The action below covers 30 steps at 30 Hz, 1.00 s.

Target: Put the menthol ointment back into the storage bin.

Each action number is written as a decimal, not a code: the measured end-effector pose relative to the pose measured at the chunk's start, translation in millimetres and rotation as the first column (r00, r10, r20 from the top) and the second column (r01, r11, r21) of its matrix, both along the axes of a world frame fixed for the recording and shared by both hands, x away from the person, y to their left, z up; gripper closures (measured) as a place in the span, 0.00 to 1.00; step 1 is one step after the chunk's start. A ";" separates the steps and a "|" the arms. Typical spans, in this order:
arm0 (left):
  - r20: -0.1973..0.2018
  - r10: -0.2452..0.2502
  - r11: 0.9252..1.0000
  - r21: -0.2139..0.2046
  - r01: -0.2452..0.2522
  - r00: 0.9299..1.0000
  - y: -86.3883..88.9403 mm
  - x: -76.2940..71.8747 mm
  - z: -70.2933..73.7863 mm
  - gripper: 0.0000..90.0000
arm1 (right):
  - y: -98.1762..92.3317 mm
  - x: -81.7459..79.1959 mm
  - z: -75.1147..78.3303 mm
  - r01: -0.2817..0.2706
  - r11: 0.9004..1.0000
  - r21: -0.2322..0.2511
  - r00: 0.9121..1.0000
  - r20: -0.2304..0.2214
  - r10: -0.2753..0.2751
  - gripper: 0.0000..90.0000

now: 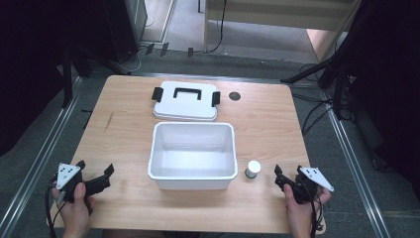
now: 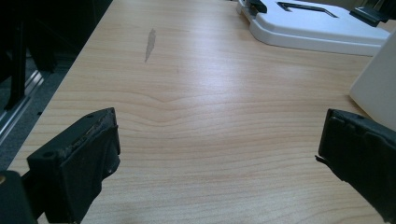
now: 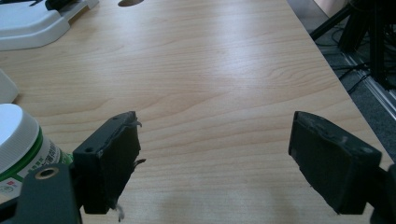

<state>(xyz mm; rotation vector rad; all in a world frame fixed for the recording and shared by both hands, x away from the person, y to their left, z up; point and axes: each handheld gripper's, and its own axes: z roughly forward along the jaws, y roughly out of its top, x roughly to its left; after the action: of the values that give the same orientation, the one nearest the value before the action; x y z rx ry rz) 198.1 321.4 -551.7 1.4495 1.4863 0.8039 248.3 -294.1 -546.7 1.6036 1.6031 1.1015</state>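
White rectangular plastic bin mid-table, empty | white handled lid with black latches just behind | small white-capped bottle right of bin | left gripper jaws spread | right gripper jaws spread

High view overlooks the table; gripper views skim it closely.

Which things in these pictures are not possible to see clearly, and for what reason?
- Label of the small bottle: in the right gripper view, cut by the left edge and partly behind the right gripper; in the high view too small to read.
- White box: in the left gripper view, only a corner shows, cut by the right edge.
- Lid: its underside faces the table.
- Dark round spot: too small to tell hole or mark.
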 end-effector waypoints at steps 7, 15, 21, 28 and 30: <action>-0.003 0.000 1.000 -0.001 0.000 1.000 0.1 0.6 -0.1 0.00 | 0.2 2.4 2.7 -0.033 0.998 -0.053 0.997 -0.064 0.030 0.19; -0.005 -0.006 1.000 -0.009 0.006 1.000 0.2 1.3 -0.1 0.00 | -0.5 3.5 20.6 -0.101 0.989 -0.105 0.983 -0.162 0.083 0.24; -0.006 -0.008 1.000 -0.011 0.008 1.000 0.7 1.5 -0.2 0.00 | 7.7 12.3 31.5 -0.225 0.963 -0.147 0.938 -0.300 0.174 0.26; -0.014 -0.012 1.000 -0.008 0.012 1.000 0.9 2.0 -0.2 0.00 | 23.5 19.1 46.3 -0.324 0.919 -0.224 0.889 -0.405 0.215 0.27; -0.013 -0.013 1.000 -0.007 0.013 1.000 0.9 2.1 -0.2 0.00 | 27.4 23.1 49.7 -0.365 0.904 -0.224 0.861 -0.451 0.236 0.27</action>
<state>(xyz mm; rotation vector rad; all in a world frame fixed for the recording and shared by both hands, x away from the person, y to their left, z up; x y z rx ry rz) 200.2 322.3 -551.9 1.4603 1.4870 0.7819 271.4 -266.8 -497.0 1.4693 2.2494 0.6294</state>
